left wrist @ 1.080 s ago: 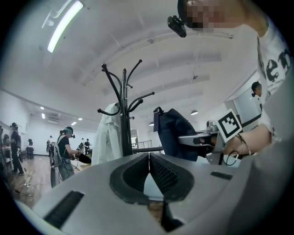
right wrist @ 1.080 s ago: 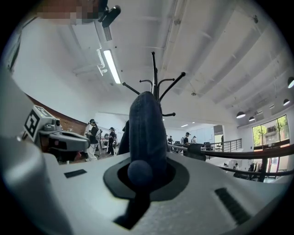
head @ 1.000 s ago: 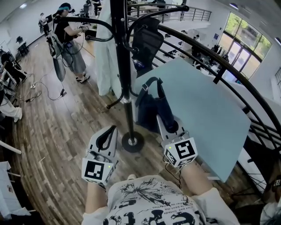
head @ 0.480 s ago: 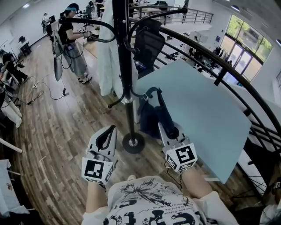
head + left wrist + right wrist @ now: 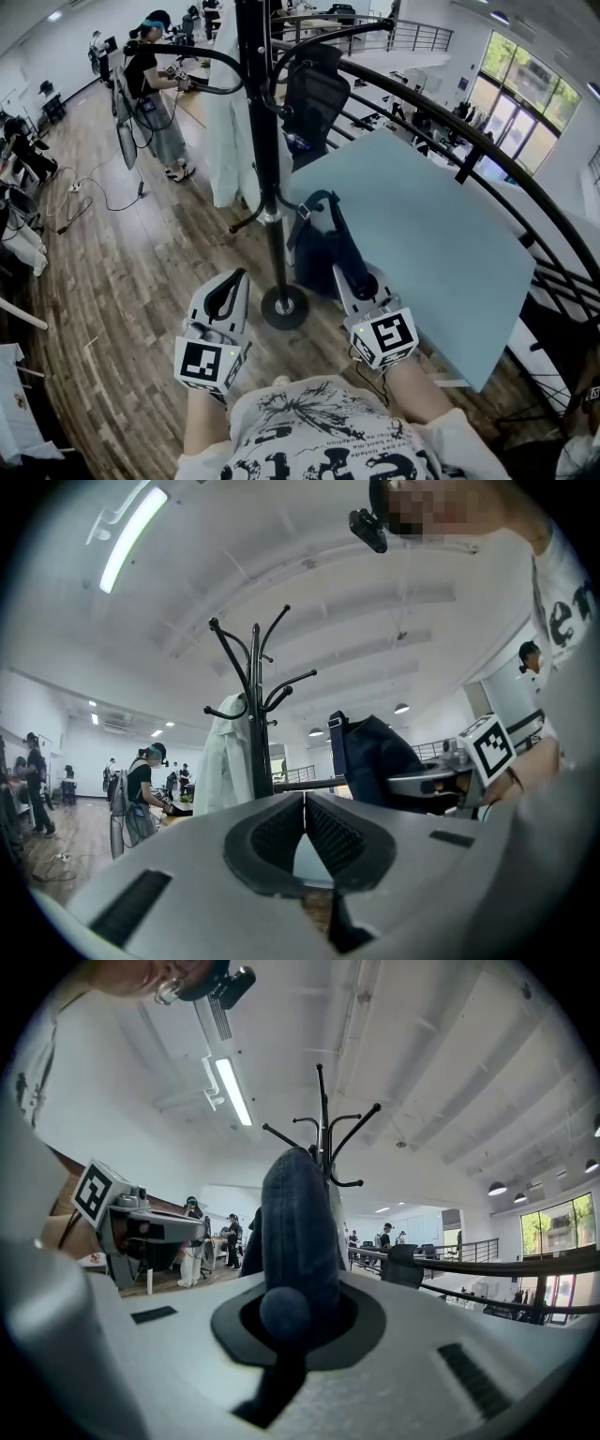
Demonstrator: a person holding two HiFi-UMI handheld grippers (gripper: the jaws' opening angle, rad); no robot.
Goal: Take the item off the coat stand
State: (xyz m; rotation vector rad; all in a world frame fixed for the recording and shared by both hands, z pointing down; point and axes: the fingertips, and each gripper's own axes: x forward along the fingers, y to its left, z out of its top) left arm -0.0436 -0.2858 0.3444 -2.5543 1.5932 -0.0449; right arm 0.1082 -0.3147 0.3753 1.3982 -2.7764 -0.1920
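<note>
Jaws of the right gripper [image 5: 295, 1309] pinch a fold of the navy bag [image 5: 298, 1218], which hangs low just beside the pole of the coat stand [image 5: 266, 141] and in front of the pale blue table [image 5: 431, 244]; its mouth is out of sight, so its contents cannot be told. The left gripper [image 5: 305, 803] is pressed together on nothing, low near the stand's base. Higher on the stand hang a white coat [image 5: 225, 131] and a black backpack [image 5: 314, 94].
</note>
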